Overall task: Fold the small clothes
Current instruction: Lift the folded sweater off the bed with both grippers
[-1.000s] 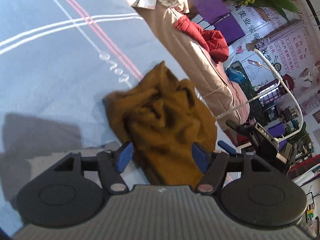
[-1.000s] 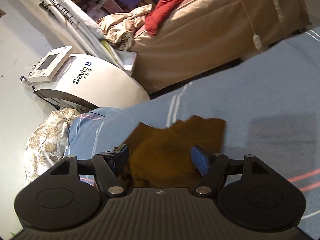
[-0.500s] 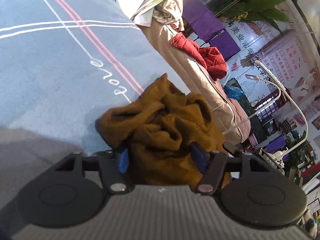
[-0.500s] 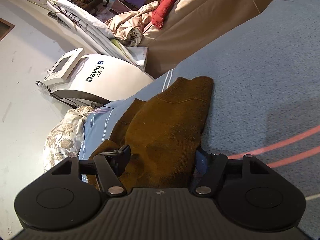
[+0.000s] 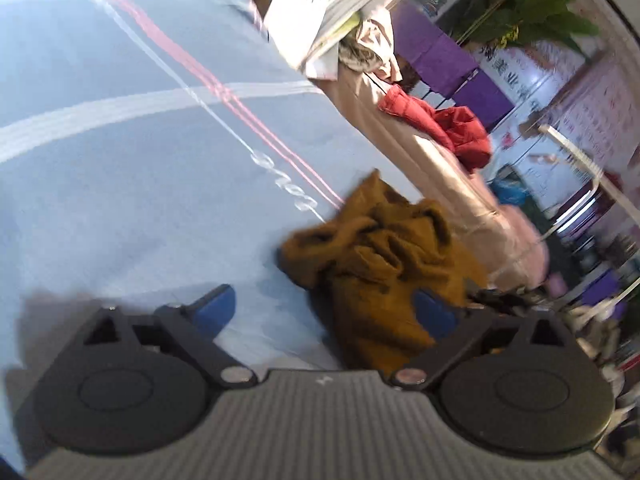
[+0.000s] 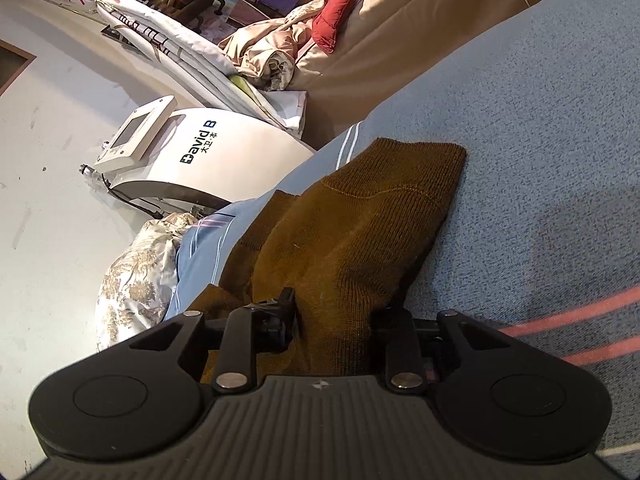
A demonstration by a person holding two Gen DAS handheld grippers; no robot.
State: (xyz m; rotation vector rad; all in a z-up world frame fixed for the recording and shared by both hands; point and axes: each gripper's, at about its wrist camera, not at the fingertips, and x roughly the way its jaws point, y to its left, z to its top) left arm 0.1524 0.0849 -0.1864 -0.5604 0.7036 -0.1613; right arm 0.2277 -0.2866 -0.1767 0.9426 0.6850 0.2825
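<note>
- The right gripper is sitting nearest its camera; its jaws have just been closing, and they are now pinching a bunched edge of the brown knit garment, probably to get a corner in hand for spreading.
- The left gripper is hanging just beside the same garment; its jaws have just been opening and are standing wide apart. The right blue pad is lying against the cloth, while the left pad is over bare bedding, so nothing is being gripped.
- The garment is lying crumpled on the blue striped bedspread, close to the bed's edge, with a ribbed cuff or hem stretching away from the right gripper.
- Folding is not yet looking begun; the cloth is still needing to be flattened.
- Beyond the bed, a tan sofa is carrying a red jacket, and a white machine is standing on the floor.
</note>
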